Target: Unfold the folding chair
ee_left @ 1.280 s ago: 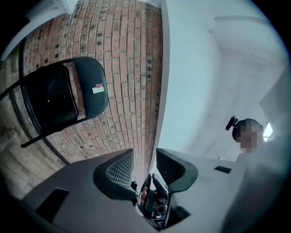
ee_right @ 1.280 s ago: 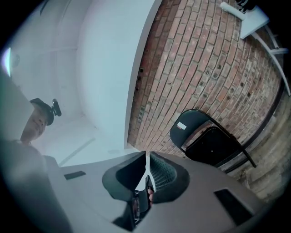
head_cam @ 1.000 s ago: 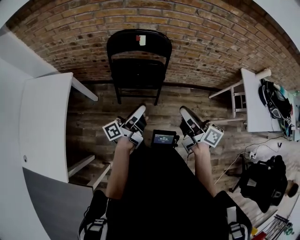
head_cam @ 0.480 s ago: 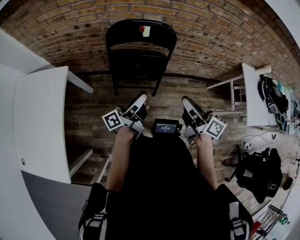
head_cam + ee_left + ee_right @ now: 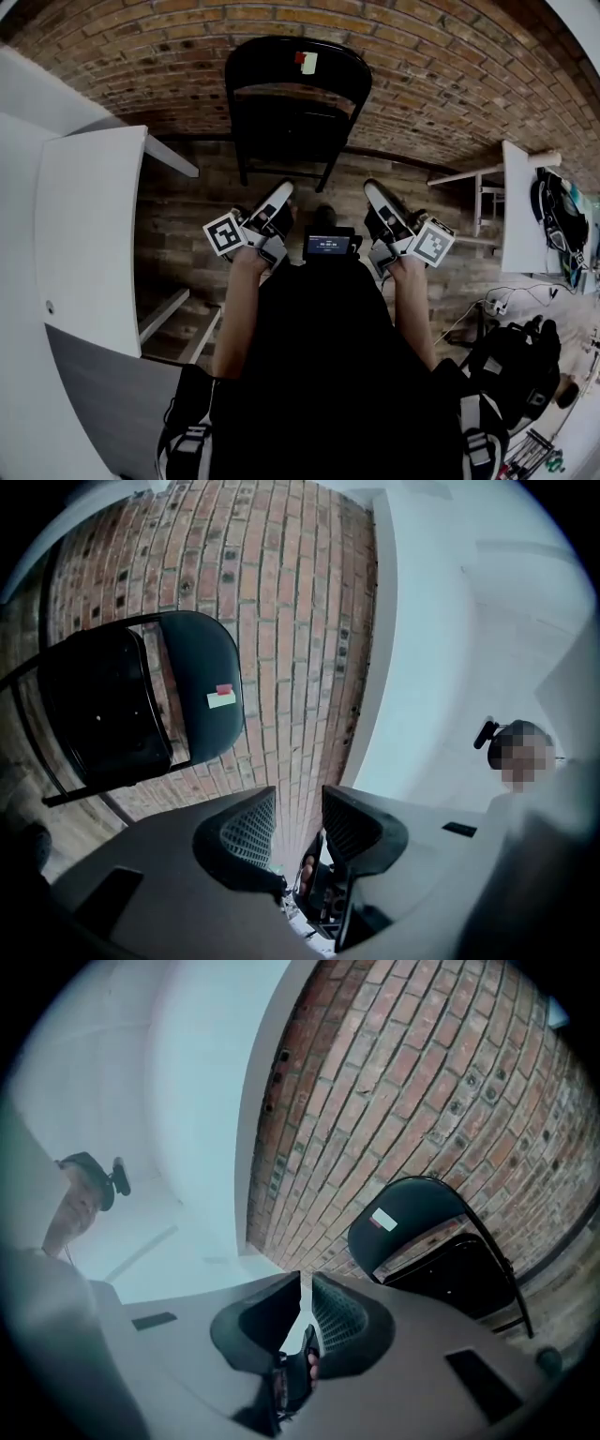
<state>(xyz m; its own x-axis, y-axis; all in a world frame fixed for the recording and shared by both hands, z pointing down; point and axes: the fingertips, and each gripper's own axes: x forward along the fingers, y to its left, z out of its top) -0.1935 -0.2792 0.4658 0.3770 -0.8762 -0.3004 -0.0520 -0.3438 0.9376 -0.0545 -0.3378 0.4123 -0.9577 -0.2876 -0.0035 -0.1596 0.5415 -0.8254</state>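
So, chair (image 5: pixel 295 103): folded, standing upright against the brick wall (image 5: pixel 450 84), straight ahead of us, untouched.
Left tool (image 5: pixel 280 191): jaws partly apart, nothing in them; we reckon it's nearer.
Right tool (image 5: pixel 373 190): jaws together, empty, just right of the chair's legs.

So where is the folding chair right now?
In the head view the folding chair stands top centre against the brick wall, ahead of the left gripper and the right gripper, with a white table on its left.
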